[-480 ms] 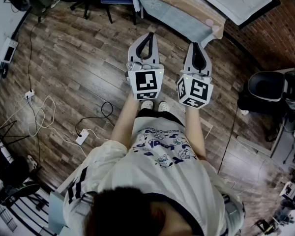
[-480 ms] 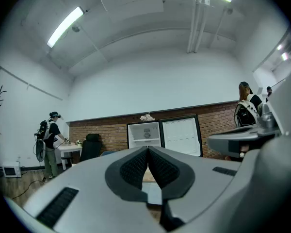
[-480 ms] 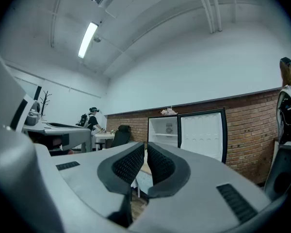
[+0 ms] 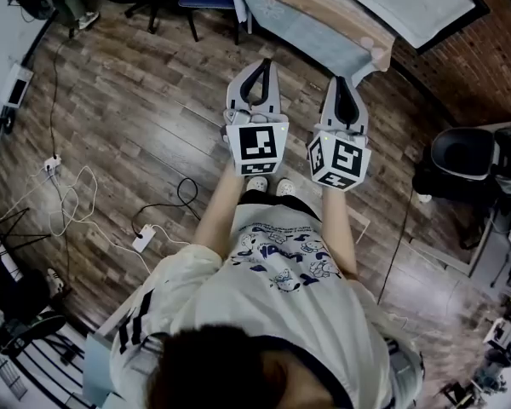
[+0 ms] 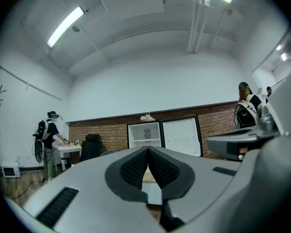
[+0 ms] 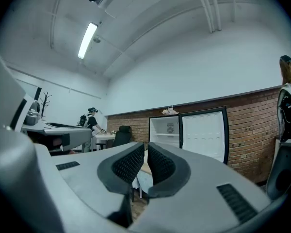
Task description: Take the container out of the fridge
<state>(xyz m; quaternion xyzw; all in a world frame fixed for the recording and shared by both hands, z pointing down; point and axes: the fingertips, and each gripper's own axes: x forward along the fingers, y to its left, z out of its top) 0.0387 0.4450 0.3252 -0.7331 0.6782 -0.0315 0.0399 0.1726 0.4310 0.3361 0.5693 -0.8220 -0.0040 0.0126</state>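
Note:
I hold both grippers side by side at waist height above a wooden floor. My left gripper (image 4: 261,61) is shut with nothing in it, its pads meeting at the tip (image 5: 148,149). Just to its right, my right gripper (image 4: 341,80) is also shut and empty (image 6: 145,146). Far ahead, against a brick wall, stands a black-framed fridge (image 5: 144,135) with a white inside and its door (image 5: 183,136) swung open to the right. The same fridge (image 6: 165,129) shows in the right gripper view. No container can be made out inside at this distance.
A light wooden table (image 4: 311,8) with a pale cloth stands just ahead of the grippers. Cables and a power strip (image 4: 141,239) lie on the floor at left. A black chair (image 4: 462,157) is at right. One person (image 5: 49,141) stands at a far white table, another (image 5: 247,111) at right.
Both grippers have shifted slightly forward and to the right, and both stay shut.

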